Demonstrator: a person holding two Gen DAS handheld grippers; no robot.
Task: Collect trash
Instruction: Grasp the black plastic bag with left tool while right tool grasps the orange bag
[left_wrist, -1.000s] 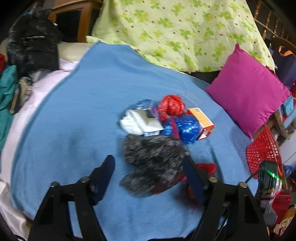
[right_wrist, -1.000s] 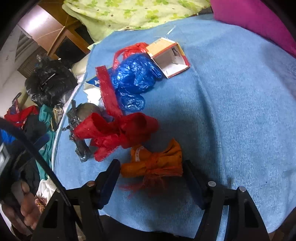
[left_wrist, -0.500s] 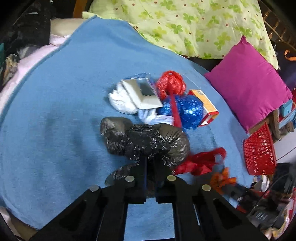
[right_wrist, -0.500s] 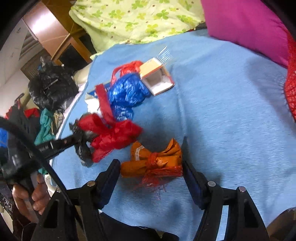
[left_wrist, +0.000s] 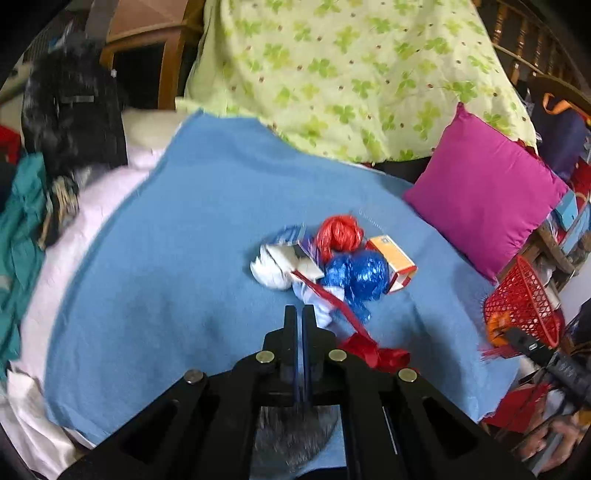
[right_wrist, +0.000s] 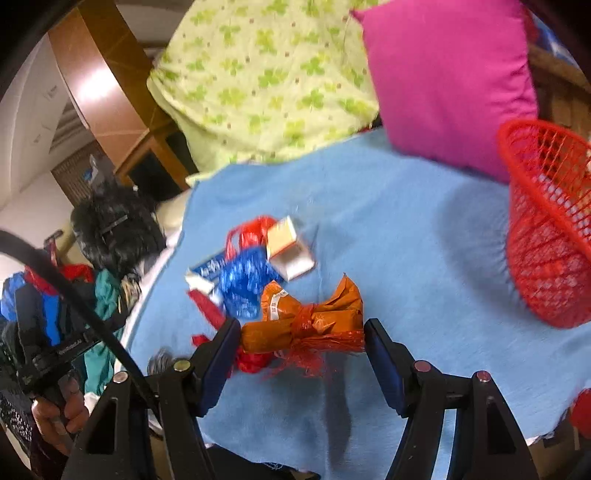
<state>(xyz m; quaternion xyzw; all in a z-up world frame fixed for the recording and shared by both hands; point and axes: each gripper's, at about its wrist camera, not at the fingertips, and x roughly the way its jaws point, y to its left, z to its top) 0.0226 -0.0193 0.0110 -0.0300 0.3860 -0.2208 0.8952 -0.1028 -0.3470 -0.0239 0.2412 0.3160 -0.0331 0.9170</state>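
My left gripper is shut on the black plastic bag, which hangs blurred below the fingers, lifted off the blue blanket. My right gripper is shut on an orange wrapper bundle and holds it above the blanket, left of the red mesh basket. On the blanket lie a red bag, a blue foil bag, an orange-and-white carton, white crumpled trash and a red ribbon bag.
A magenta pillow and a green-patterned sheet lie behind the pile. Dark clothes and a large black bag sit at the left. The red basket also shows in the left wrist view off the blanket's right edge.
My left gripper closed on the black bag and lifted it off the blanket. My right gripper closed on the orange bundle and raised it toward the red basket.
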